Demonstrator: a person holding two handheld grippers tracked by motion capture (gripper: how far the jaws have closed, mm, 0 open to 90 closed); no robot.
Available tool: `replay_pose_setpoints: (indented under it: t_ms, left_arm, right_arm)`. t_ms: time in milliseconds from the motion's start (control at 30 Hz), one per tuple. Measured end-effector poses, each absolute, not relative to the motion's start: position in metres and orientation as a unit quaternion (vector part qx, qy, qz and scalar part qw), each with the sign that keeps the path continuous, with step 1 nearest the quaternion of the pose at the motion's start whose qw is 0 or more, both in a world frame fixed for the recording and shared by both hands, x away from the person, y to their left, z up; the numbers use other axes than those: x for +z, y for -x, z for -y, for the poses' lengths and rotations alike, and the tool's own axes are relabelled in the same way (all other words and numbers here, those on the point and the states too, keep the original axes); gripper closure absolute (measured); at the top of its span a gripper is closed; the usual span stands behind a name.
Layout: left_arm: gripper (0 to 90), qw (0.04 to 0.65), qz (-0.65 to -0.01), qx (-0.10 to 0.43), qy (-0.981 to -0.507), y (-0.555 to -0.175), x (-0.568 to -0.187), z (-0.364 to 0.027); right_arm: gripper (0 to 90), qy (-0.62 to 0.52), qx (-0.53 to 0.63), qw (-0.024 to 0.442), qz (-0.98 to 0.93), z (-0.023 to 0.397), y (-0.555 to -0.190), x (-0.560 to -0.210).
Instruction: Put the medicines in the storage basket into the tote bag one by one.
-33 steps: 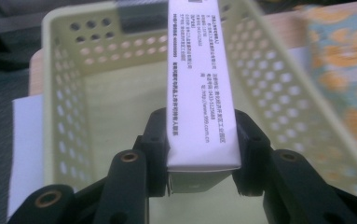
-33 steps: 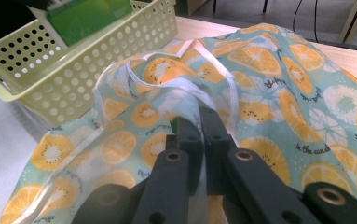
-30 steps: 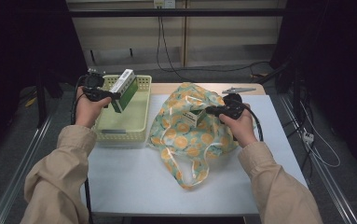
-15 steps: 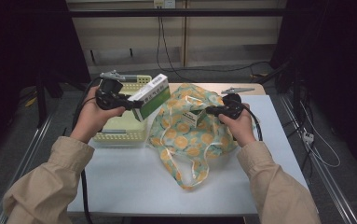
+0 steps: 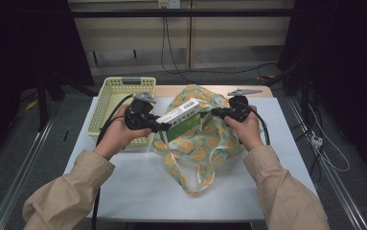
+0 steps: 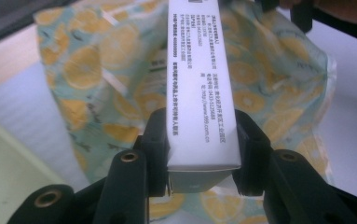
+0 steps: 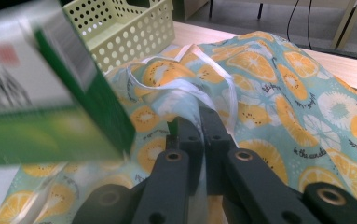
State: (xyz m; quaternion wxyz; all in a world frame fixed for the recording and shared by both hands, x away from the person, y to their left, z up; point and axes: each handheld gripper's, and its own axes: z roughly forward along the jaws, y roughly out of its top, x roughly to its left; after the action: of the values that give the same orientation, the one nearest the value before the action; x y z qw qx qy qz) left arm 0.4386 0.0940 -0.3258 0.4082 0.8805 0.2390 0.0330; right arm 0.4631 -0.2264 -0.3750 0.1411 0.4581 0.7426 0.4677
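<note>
White table (image 5: 138, 191): basket (image 5: 119, 93), fruit-print bag (image 5: 205, 139)

Boxed left gripper (image 5: 164, 126) over bag (image 5: 205, 139)

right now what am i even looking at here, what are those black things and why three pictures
A person sits at a table holding a hand-held black gripper in each hand; no robot arm. One picture comes from a camera above; the other two from cameras riding on each gripper, looking along its fingers. On the table lie a yellow basket and a fruit-print bag. The left gripper is shut on a green and white box, held over the bag. The right gripper pinches the bag's white handle.
</note>
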Motion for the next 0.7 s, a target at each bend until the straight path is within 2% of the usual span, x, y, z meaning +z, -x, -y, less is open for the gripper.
replay_pose_setpoints:
  t_ms: [200, 233, 267, 700]
  left_arm:
    - [62.9, 0.396, -0.217, 0.015, -0.892, -0.433, -0.340, -0.071]
    - [62.9, 0.388, -0.223, 0.029, -0.894, -0.432, -0.342, -0.067]
    - [62.9, 0.393, -0.213, 0.013, -0.894, -0.435, -0.345, -0.066]
    - [62.8, 0.401, -0.238, 0.002, -0.885, -0.449, -0.369, -0.045]
  right_arm:
    - [89.7, -0.455, 0.472, 0.144, -0.741, 0.225, -0.462, -0.373]
    - [89.7, -0.455, 0.471, 0.144, -0.742, 0.225, -0.462, -0.373]
    - [89.7, -0.454, 0.470, 0.145, -0.743, 0.224, -0.462, -0.372]
    - [89.8, -0.456, 0.478, 0.157, -0.734, 0.230, -0.461, -0.361]
